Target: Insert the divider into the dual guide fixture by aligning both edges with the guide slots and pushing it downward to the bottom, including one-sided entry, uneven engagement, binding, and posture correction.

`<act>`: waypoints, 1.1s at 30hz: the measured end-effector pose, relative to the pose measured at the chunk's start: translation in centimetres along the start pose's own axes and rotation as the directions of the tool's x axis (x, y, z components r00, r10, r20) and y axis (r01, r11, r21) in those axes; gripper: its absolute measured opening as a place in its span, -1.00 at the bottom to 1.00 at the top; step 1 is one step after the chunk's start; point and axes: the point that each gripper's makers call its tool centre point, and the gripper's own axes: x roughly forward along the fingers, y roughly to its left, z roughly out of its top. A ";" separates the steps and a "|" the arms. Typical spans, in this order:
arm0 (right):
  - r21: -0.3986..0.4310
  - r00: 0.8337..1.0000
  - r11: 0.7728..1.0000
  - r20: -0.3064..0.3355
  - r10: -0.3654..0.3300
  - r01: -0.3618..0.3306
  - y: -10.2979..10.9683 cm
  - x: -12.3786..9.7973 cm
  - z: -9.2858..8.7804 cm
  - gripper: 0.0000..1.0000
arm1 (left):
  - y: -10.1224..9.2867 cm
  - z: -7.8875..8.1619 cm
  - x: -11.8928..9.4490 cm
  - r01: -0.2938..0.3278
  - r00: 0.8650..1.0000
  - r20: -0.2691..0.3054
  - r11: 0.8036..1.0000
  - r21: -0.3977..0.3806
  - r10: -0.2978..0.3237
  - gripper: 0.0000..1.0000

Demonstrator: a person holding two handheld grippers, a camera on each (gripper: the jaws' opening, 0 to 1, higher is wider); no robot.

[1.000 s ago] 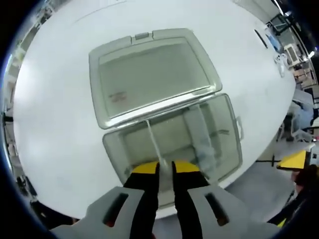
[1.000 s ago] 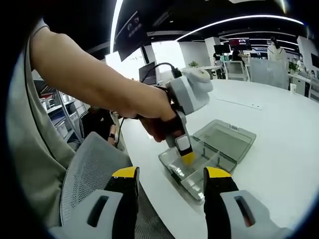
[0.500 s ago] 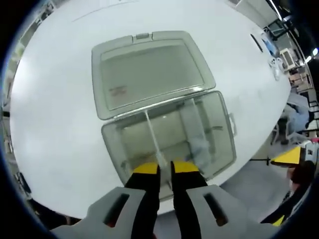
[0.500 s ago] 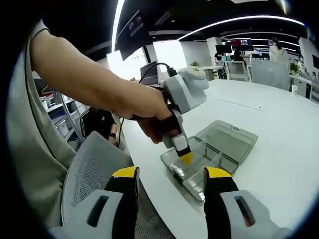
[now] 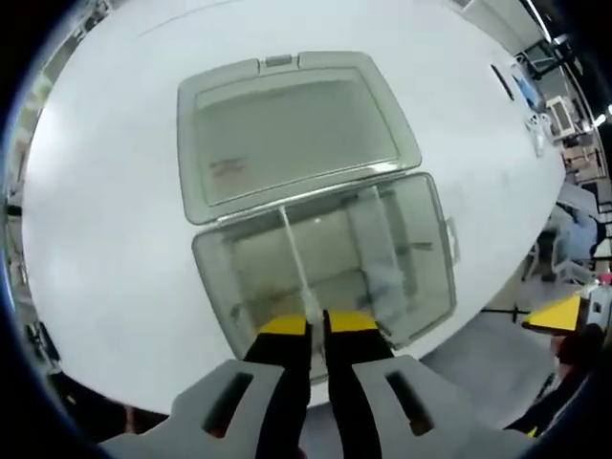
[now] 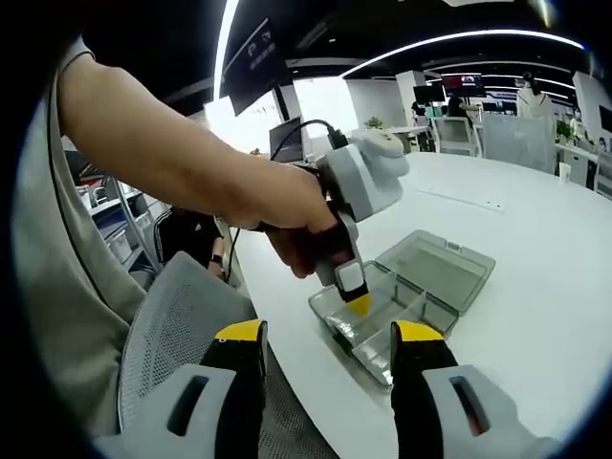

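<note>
Down at the near edge of the white counter point(image 5: 105, 239), a clear plastic organizer box point(image 5: 325, 268) lies open, its lid point(image 5: 292, 134) folded flat on the counter behind the tray. The left gripper point(image 5: 316, 327) reaches into the tray from above, its yellow-tipped fingers point(image 5: 283, 327) pressed close together and pinching the near end of a thin translucent divider point(image 5: 296, 258), which stands on edge and runs across the tray from the near wall toward the hinge side. From the right gripper view, the same box point(image 6: 397, 306) sits near the counter's edge, with a person's hand point(image 6: 296, 229) holding the left gripper point(image 6: 356, 304) over it. The right gripper point(image 6: 325, 335) hangs off the counter with its fingers point(image 6: 239, 335) spread wide, holding nothing, above a grey mesh chair point(image 6: 182, 325).
</note>
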 end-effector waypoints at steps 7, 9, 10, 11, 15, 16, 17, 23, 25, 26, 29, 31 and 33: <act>0.001 1.000 1.000 -0.002 -0.002 0.002 0.0 -0.1 -0.1 -0.03 | 0.0 -0.1 0.6 -0.043 0.999 -0.014 0.999 0.028 0.044 -1.00; 0.003 1.000 1.000 -0.004 -0.003 0.003 -0.1 -0.1 -0.2 -0.03 | 0.1 -0.2 0.6 -0.049 0.999 -0.017 0.998 0.025 0.049 -1.00; 0.003 1.000 1.000 -0.004 -0.003 0.003 -0.1 -0.1 -0.2 -0.03 | 0.1 -0.2 0.6 -0.050 0.999 -0.017 0.998 0.024 0.050 -1.00; 0.003 1.000 1.000 -0.005 -0.003 0.003 -0.1 -0.1 -0.2 -0.03 | 0.1 -0.2 0.6 -0.049 0.999 -0.017 0.998 0.025 0.050 -1.00; 0.003 1.000 1.000 -0.005 -0.003 0.003 -0.1 -0.1 -0.2 -0.03 | 0.2 -0.2 0.7 -0.047 0.999 -0.018 0.999 0.011 0.048 -1.00; 0.003 1.000 1.000 -0.007 -0.003 0.003 -0.1 -0.1 -0.3 -0.03 | 0.2 -0.2 0.7 -0.048 0.999 -0.019 0.999 0.010 0.048 -1.00; 0.002 1.000 1.000 -0.008 -0.001 0.001 -0.1 0.0 -0.3 -0.03 | 0.2 -0.2 0.8 -0.049 0.999 -0.020 0.999 0.010 0.049 -1.00; 0.001 1.000 1.000 -0.010 0.002 -0.002 0.1 0.0 -0.3 -0.03 | 0.1 -0.3 1.0 -0.066 0.997 -0.029 0.998 0.016 0.067 -1.00; 0.000 1.000 1.000 -0.011 0.003 -0.003 0.1 0.1 -0.3 -0.03 | 0.0 -0.3 1.0 -0.074 0.997 -0.032 0.997 0.021 0.075 -1.00; 0.000 1.000 1.000 -0.011 0.002 -0.002 0.1 0.1 -0.3 -0.03 | 0.0 -0.3 1.0 -0.076 0.996 -0.033 0.997 0.025 0.077 -1.00; 0.001 1.000 1.000 -0.011 0.002 -0.002 0.1 0.0 -0.3 -0.03 | 0.1 -0.3 1.0 -0.080 0.996 -0.036 0.996 0.033 0.081 -1.00; -0.001 1.000 1.000 -0.013 0.002 -0.002 0.1 0.0 -0.3 -0.03 | 0.2 -0.2 1.0 -0.077 0.996 -0.037 0.997 0.031 0.078 -1.00; -0.001 1.000 1.000 -0.014 0.001 -0.001 0.1 0.0 -0.2 -0.03 | 0.2 -0.3 0.9 -0.070 0.997 -0.033 0.997 0.031 0.071 -0.99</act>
